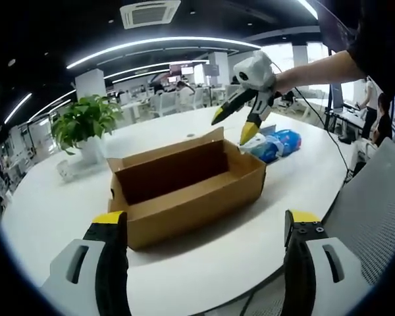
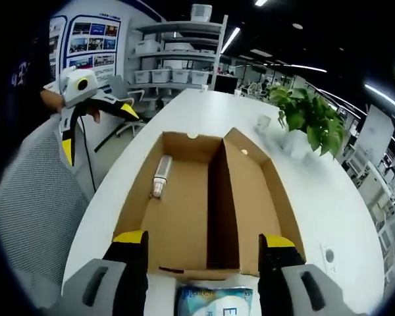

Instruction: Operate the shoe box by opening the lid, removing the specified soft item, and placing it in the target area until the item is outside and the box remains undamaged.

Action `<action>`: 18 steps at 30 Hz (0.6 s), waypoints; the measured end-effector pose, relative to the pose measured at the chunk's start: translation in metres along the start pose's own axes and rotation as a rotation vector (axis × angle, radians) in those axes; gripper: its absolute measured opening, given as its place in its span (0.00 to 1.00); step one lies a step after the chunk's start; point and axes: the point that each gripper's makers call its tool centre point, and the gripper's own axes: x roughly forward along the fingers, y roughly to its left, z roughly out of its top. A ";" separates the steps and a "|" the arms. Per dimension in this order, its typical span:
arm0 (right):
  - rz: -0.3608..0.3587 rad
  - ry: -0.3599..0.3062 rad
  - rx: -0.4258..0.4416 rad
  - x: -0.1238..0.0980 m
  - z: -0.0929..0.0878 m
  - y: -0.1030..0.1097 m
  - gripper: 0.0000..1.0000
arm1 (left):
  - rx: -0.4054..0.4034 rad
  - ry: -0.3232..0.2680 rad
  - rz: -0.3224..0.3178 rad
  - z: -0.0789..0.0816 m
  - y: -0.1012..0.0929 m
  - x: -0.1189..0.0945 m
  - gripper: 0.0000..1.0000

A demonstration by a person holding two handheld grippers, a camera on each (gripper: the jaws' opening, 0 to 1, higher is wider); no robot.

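Note:
The brown cardboard shoe box (image 1: 184, 187) stands on the white table with its lid (image 1: 168, 150) raised at the far side. From above, the box (image 2: 184, 210) holds a small pale cylinder-like item (image 2: 160, 176) near its far left corner. A blue-and-white soft pack (image 1: 276, 145) lies on the table just outside the box's end; the same pack (image 2: 214, 299) sits low between my right jaws. My right gripper (image 1: 247, 115) hovers open above that end of the box, holding nothing. My left gripper (image 1: 207, 224) is open in front of the box, apart from it.
A potted green plant (image 1: 89, 122) stands on the table (image 1: 46, 217) behind the box, with a small clear cup (image 1: 66, 170) beside it. A grey mesh chair (image 1: 375, 210) is at the table's edge by the person's arm (image 1: 316, 69). Shelves (image 2: 178, 49) line the far wall.

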 end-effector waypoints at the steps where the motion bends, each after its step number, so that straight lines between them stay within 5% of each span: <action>1: 0.002 -0.004 -0.001 0.002 0.002 0.001 0.66 | 0.000 0.000 -0.001 0.000 0.000 0.000 0.99; 18: 0.006 -0.023 0.030 0.047 0.011 0.012 0.61 | 0.003 0.007 -0.005 0.000 -0.001 0.001 0.99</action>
